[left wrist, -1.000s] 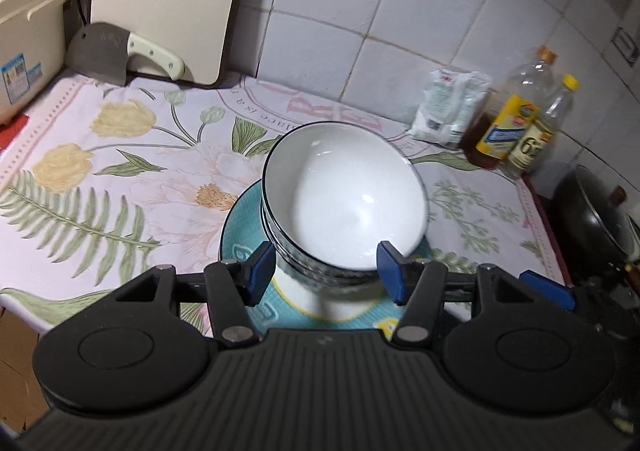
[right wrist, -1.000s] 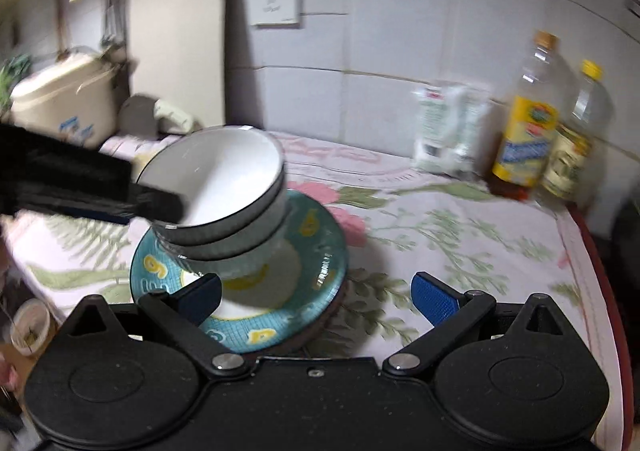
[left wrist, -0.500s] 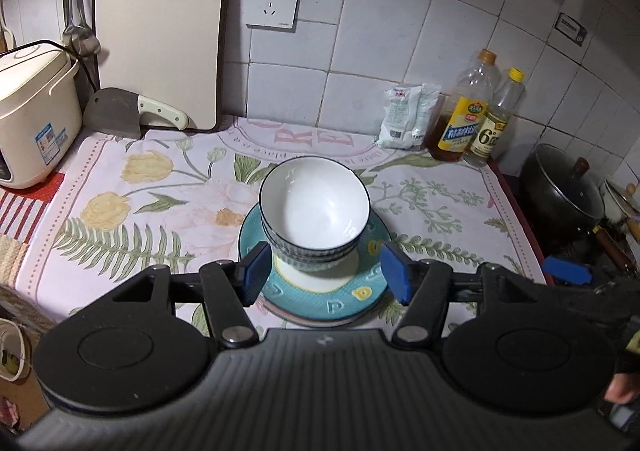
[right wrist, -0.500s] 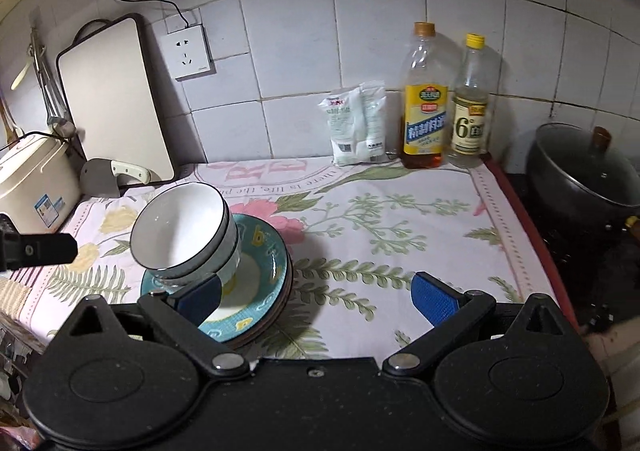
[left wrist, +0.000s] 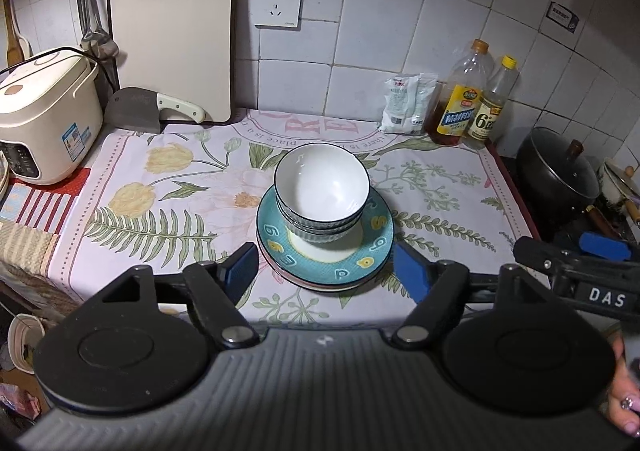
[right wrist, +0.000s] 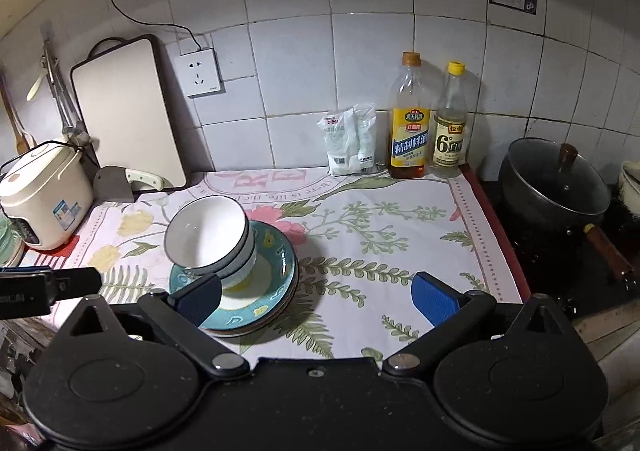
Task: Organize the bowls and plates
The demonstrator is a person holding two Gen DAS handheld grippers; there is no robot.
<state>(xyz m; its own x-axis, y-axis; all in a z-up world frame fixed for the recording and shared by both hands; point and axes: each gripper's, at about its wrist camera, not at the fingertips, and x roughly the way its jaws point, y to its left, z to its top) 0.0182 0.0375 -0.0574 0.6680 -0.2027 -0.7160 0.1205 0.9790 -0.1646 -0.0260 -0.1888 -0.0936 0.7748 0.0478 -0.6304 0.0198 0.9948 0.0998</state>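
I saw the stacked bowls on the teal plates near the floral counter's front edge; my left gripper and right gripper gaped wide, holding nothing, before the tiled wall.

White bowls with dark rims, stacked and leaning a bit, on teal plates piled on the flowery cloth.
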